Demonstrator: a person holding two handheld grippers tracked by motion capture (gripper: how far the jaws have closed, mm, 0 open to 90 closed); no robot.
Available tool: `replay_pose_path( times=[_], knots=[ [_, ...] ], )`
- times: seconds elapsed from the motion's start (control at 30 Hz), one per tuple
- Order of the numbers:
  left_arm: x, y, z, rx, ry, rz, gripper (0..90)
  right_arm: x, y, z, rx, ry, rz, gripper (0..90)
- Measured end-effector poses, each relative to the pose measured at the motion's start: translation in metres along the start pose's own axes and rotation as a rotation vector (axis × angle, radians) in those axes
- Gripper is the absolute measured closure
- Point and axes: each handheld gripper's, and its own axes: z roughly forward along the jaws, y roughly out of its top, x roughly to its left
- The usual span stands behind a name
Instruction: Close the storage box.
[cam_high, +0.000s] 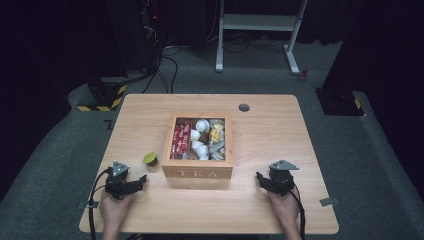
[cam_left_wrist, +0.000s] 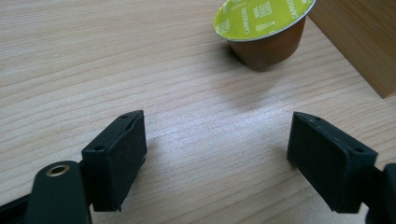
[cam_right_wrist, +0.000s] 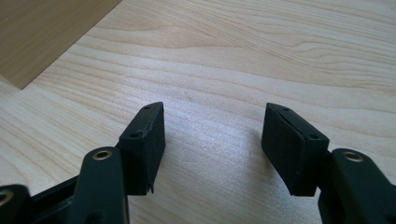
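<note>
Hands come in at the near edge of the wooden table (cam_high: 260, 210), each holding a two-jaw gripper. The left gripper (cam_high: 141, 179) lies near the front left corner of the wooden tea box (cam_high: 197, 173), its jaws spread wide with only bare tabletop between them, as the left gripper view shows (cam_left_wrist: 215, 149). The right gripper (cam_high: 259, 178) rests off the front right corner of the tea box, well apart from it, and its jaws also stand wide apart over bare wood (cam_right_wrist: 212, 140), pinching nothing.

Just beyond the left gripper, a coffee capsule (cam_high: 150, 159) with a yellow-green foil lid and a brown body stands upright on the table, just beside the left wall of the tea box; the left gripper view shows it ahead of the open jaws (cam_left_wrist: 264, 28), apart from them.

The tea box stands open at the middle of the table, the word TEA on its front wall. Inside lie red packets (cam_high: 180, 139) at the left, white capsules (cam_high: 199, 136) in the middle and yellow-marked sachets (cam_high: 216, 135) at the right.
</note>
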Motion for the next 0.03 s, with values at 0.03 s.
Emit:
replay_pose_path(
  times=[0.03],
  knots=[
    [0.0000,0.0000,0.0000,0.000,0.000,0.000,20.0,0.0000,0.0000,0.0000,0.000,0.000,0.000,39.6]
  ],
)
